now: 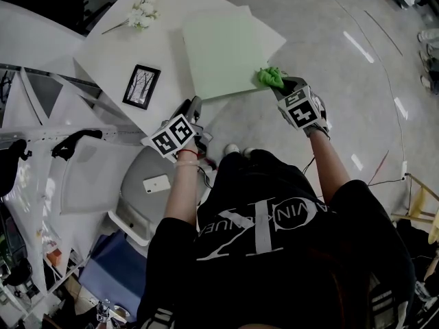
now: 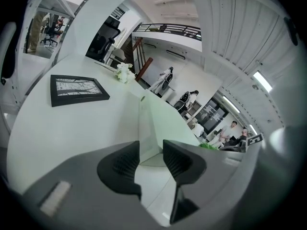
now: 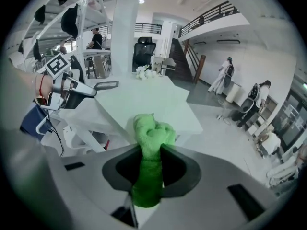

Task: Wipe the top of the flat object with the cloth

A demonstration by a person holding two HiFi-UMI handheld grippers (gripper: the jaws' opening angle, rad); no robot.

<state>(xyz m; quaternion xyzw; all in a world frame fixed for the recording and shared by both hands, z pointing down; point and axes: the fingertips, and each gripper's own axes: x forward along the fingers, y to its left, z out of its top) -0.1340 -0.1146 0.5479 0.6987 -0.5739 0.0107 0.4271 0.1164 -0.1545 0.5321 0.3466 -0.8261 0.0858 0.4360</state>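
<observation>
Head view, nearest first: the left gripper [image 1: 194, 110] sits released at the near edge of the white table [image 1: 116, 53], jaws apart, with the near-left corner of the pale green board [image 1: 223, 53] showing in the gap. The right gripper [image 3: 152, 150] is clenched on the green cloth [image 1: 271, 77] at the board's near-right corner. Further left lies a black picture frame [image 1: 141, 86]; farthest, white flowers [image 1: 142, 11].

One bench [image 1: 113, 50] is present. On it are counted one pale green flat panel [image 1: 223, 53], one framed picture [image 1: 141, 86] and one spray of white flowers [image 1: 142, 12]. One green cloth [image 1: 271, 77] is recorded. Two claws are counted: left claw [image 2: 151, 153] and right claw [image 3: 149, 152]. One white phone [image 1: 156, 183] is noted on one grey chair [image 1: 134, 166].
</observation>
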